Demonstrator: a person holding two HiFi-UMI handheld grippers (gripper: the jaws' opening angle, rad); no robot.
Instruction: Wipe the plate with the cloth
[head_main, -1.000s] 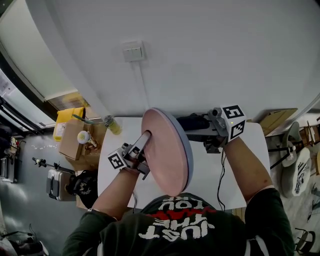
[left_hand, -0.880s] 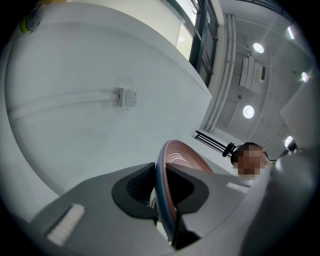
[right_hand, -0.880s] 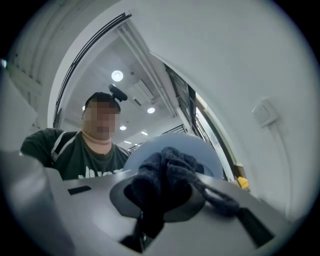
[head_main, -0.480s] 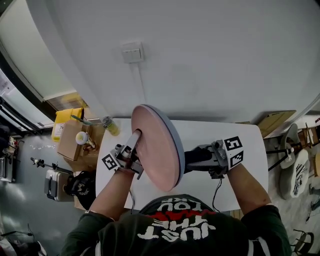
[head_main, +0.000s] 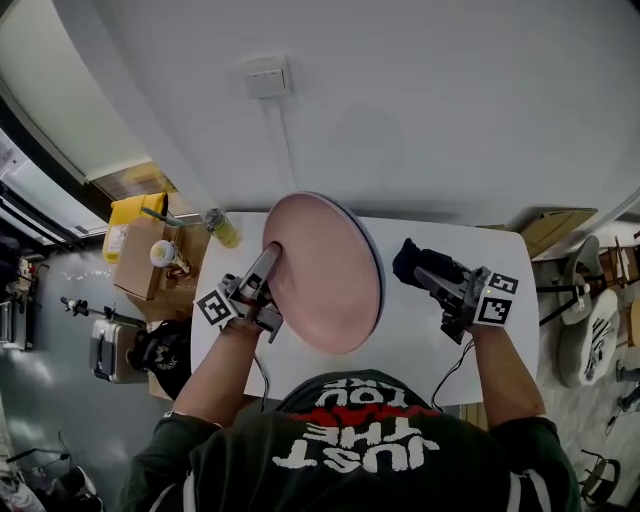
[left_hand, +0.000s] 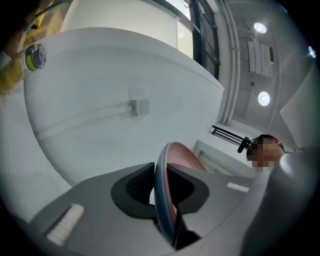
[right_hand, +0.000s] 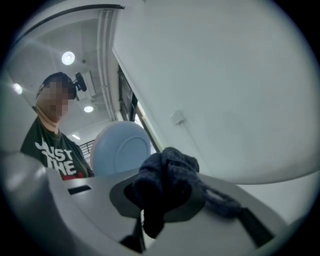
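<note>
- Plate (head_main: 330, 285): stiff, slick, breakable; your left tongs (head_main: 270, 256) pinch its rim. Grip deep there.
- Cloth (head_main: 408, 258): soft, light wad, clamped in your right tongs (head_main: 430, 273), just right of plate.

1. You've got the white table (head_main: 420, 340) right below you, so take everything else from it.
2. On the wall past the table's far edge there's a wall switch (head_main: 267, 77), with a thin conduit (head_main: 287, 150) running from it down toward the table.
3. A yellow-green bottle (head_main: 222, 228) sits at the table's far left corner; whether it's on the tabletop, you can't tell.
4. Just beside the table's left edge is a cardboard box (head_main: 140, 275), with a small white-topped item (head_main: 163, 252) on it.
5. A yellow bag (head_main: 130, 225) lies farther left of the table, behind that box.
6. On the floor off the table's near left corner is a black bag (head_main: 160, 368), with a grey case (head_main: 105, 355) farther out.
7. Flat cardboard (head_main: 548, 230) leans off the table's far right corner.
</note>
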